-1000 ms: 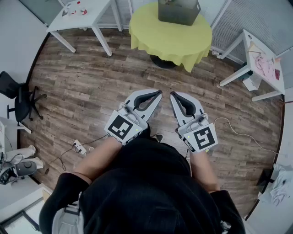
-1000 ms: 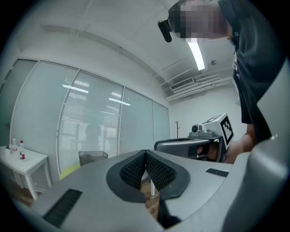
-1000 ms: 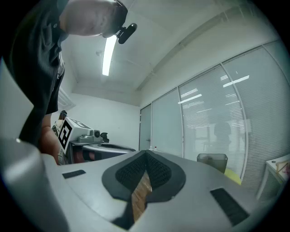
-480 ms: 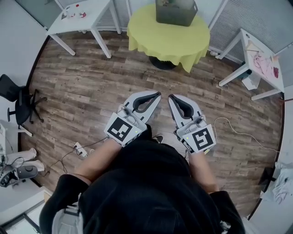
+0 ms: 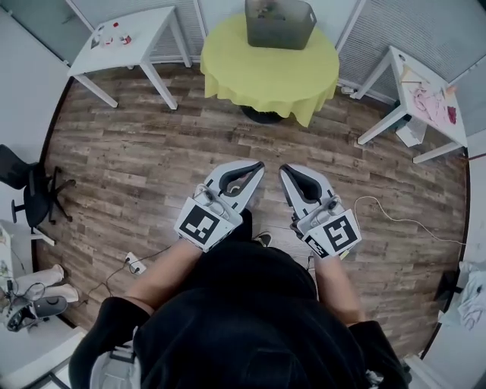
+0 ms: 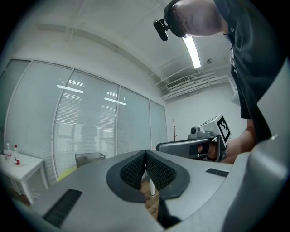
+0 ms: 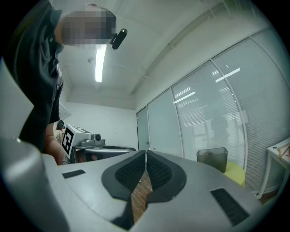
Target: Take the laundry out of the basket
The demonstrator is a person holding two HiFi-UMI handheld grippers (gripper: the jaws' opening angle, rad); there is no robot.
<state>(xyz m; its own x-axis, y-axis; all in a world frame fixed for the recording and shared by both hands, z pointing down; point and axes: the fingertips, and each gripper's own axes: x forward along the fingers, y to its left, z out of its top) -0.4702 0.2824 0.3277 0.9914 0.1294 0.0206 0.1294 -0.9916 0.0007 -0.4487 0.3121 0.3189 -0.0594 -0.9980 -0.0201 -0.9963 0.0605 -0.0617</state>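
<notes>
Looking down, the person's got the left gripper (image 5: 259, 165) and right gripper (image 5: 284, 169) side by side over the wood floor (image 5: 144, 152), jaws pinched together, pointing toward the grey basket (image 5: 279, 23) on the yellow round table (image 5: 266, 72), well apart from it.

Wooden plank floor (image 5: 137, 152), white table (image 5: 148, 30), glass walls (image 6: 90, 127)

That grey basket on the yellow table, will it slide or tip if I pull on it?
The grey basket looks like thin plastic, so it is probably light and apt to shift under a tug. It stands on a draped yellow cloth, which may slide with it. Its broad, boxy shape makes tipping unlikely.
</notes>
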